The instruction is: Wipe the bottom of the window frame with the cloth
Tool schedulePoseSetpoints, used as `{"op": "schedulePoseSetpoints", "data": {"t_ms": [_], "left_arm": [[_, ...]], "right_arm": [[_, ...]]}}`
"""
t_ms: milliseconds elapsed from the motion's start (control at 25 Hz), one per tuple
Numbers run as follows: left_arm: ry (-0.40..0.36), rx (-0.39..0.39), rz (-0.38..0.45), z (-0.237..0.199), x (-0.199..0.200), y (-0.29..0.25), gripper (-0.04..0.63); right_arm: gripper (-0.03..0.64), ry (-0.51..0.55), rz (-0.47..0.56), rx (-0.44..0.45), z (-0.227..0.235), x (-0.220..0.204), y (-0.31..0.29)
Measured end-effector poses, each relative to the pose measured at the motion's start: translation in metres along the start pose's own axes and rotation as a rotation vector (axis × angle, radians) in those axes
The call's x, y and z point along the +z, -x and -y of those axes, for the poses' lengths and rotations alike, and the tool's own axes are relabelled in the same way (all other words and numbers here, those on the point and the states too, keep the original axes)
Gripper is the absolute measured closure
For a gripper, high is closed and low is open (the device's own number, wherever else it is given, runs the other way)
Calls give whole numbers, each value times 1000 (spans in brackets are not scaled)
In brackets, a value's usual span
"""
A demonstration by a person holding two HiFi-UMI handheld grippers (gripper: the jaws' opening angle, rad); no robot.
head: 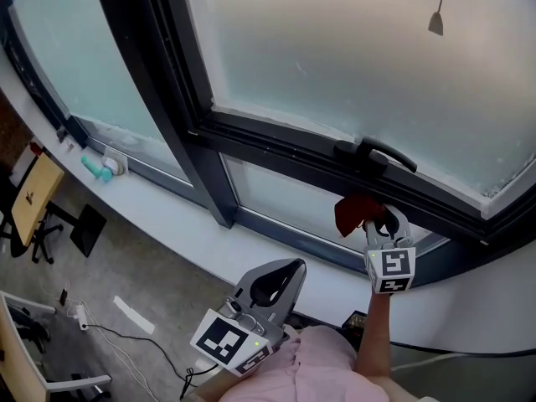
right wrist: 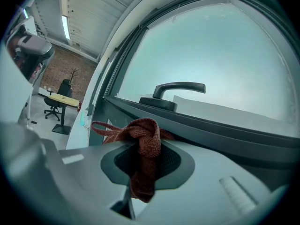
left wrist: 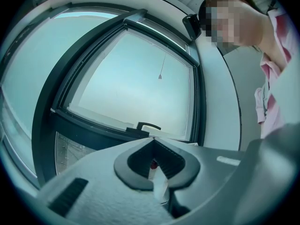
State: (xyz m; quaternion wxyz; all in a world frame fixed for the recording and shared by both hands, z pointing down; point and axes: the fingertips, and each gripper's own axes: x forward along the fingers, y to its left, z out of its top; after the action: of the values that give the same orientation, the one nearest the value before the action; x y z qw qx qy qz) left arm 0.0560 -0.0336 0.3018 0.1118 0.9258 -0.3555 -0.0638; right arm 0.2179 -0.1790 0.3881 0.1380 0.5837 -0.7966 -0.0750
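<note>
A dark red cloth (head: 353, 210) is bunched in my right gripper (head: 378, 222), which is shut on it. The gripper holds the cloth against the dark lower rail of the window frame (head: 285, 145), just below the black window handle (head: 378, 153). In the right gripper view the cloth (right wrist: 146, 146) hangs out between the jaws, with the handle (right wrist: 180, 89) and the frame rail (right wrist: 225, 128) close behind it. My left gripper (head: 275, 281) is low, near the person's pink shirt and away from the window, shut on nothing. Its view shows the closed jaws pointing at the window frame (left wrist: 93, 125).
A white sill (head: 167, 208) runs under the window, with a teal object (head: 98, 168) on it at the left. A blind cord weight (head: 436, 22) hangs before the glass. Below are a wooden desk (head: 33, 193), office chairs and cables (head: 109, 335) on the floor.
</note>
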Motion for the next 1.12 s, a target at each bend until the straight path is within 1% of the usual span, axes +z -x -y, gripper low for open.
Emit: {"op": "schedulePoseSetpoints", "data": {"t_ms": [360, 1120], "left_arm": [[-2, 7, 4, 1, 1, -2, 597], [-6, -25, -6, 17, -5, -12, 597]], "right_arm": [[549, -3, 0, 4, 2, -1, 2], [549, -8, -5, -46, 27, -9, 22]]}}
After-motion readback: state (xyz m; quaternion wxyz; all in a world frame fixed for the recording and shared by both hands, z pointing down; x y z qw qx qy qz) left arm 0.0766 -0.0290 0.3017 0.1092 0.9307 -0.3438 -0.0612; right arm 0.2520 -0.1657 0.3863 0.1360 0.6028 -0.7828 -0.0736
